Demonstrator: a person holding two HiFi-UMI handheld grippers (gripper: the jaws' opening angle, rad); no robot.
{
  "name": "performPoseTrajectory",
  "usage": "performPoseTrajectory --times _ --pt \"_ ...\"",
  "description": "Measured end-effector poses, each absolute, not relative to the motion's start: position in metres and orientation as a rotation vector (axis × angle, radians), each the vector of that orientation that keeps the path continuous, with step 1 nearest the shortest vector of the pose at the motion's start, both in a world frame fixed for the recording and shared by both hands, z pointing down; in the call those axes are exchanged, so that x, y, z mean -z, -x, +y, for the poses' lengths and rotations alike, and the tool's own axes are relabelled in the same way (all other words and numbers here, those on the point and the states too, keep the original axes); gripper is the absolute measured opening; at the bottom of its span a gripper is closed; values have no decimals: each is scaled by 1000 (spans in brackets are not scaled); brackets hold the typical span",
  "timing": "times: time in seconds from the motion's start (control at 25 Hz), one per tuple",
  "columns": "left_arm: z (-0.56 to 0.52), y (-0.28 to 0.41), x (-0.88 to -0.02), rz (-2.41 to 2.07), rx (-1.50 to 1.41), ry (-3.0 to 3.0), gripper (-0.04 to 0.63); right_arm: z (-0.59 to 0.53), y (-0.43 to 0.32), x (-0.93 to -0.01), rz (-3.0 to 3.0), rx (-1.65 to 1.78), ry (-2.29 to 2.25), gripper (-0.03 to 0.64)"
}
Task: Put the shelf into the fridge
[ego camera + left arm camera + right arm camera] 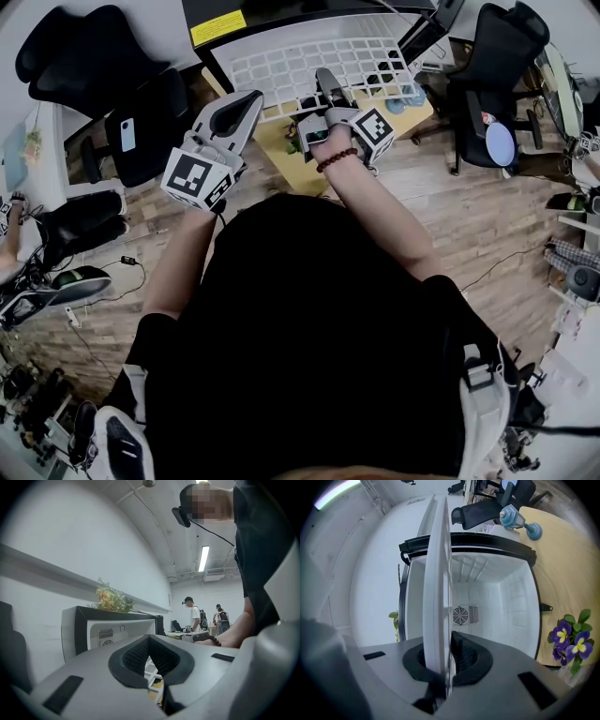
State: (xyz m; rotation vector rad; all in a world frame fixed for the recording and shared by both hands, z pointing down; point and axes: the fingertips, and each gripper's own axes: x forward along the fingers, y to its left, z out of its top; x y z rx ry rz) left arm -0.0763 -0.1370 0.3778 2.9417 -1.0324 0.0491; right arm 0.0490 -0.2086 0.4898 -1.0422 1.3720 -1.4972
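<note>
White plastic lattice shelf (pixel 438 573): light, stiff, likely flexy. Right tool (pixel 450 652) clamped on its rim, before fridge (pixel 487 597). Left tool (pixel 149 641) closed, empty.

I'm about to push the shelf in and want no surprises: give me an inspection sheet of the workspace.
Surface: wooden table, with the fridge on it.
Job's things: white grid shelf held at the open front of the fridge; no other shelf shows inside.
Clutter: purple flowers and a blue object on the table beside the fridge.
Grippers: right gripper shut on the shelf's near edge; left gripper shut, nothing between its jaws, near the shelf's left corner.
Cables: a loose cable on the floor.
Surroundings: wooden floor, office chairs, people far back.
</note>
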Motion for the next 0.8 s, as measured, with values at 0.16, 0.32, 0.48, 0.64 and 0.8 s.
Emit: performPoseTrajectory --times 0.16,0.32,0.48,0.64,0.8 --pt "-138 74 -379 -1024 -52 -2944 18 -208 -49 -486 1392 1481 1043 43" --pt "-139 74 -380 -1025 -45 -2930 18 -208 -48 -488 1383 1491 1034 43" --pt "-137 74 -380 -1027 -45 -2937 18 -209 -48 -491 1384 1495 1025 43" --pt "-137 76 -380 -1035 -54 -2938 18 -209 -47 -489 1392 1498 1028 43" --pt "-137 77 -383 -1030 -59 -2930 18 -209 -47 -487 1413 1487 1034 43"
